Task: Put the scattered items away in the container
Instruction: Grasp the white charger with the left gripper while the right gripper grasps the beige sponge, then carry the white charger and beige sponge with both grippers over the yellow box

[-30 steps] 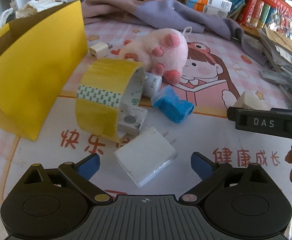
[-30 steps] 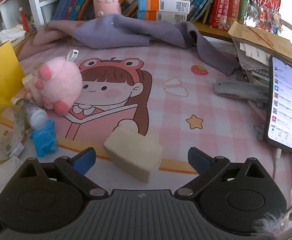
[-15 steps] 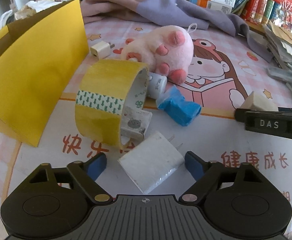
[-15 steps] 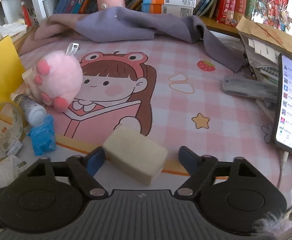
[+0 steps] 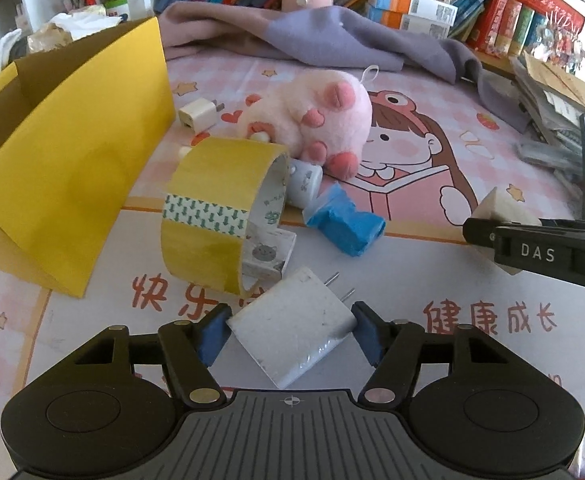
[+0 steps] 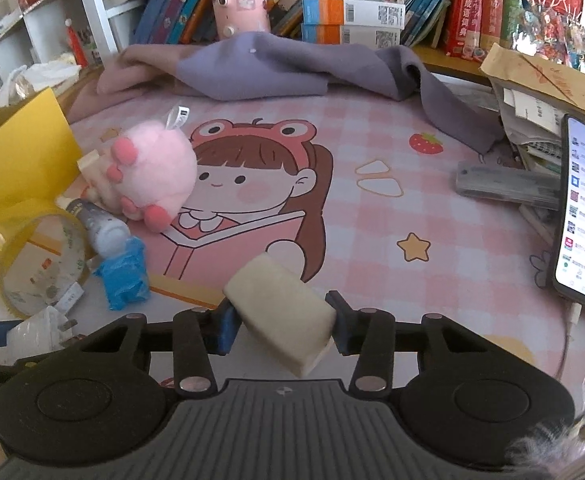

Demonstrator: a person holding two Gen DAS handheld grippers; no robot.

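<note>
Left gripper [image 5: 289, 328] fingers closing across white charger [image 5: 294, 326]; right gripper [image 6: 282, 320] fingers closing across beige block [image 6: 282, 310]; yellow box [image 5: 72, 184] upper left.

My left gripper [image 5: 290, 330]: fingers [image 5: 212, 332] closing on the white charger [image 5: 292, 324], which lies between them, blue pads at its two sides.
Tape roll [image 5: 220, 216]: just beyond the charger, lying on its side, yellow.
Yellow box [image 5: 68, 160]: left of the tape roll, open.
Blue wrapper [image 5: 344, 224]: right of the tape roll.
Pink plush [image 5: 316, 120]: behind the tape roll.
My right gripper [image 5: 532, 248]: far right of the charger, at a beige block [image 5: 496, 208].
</note>
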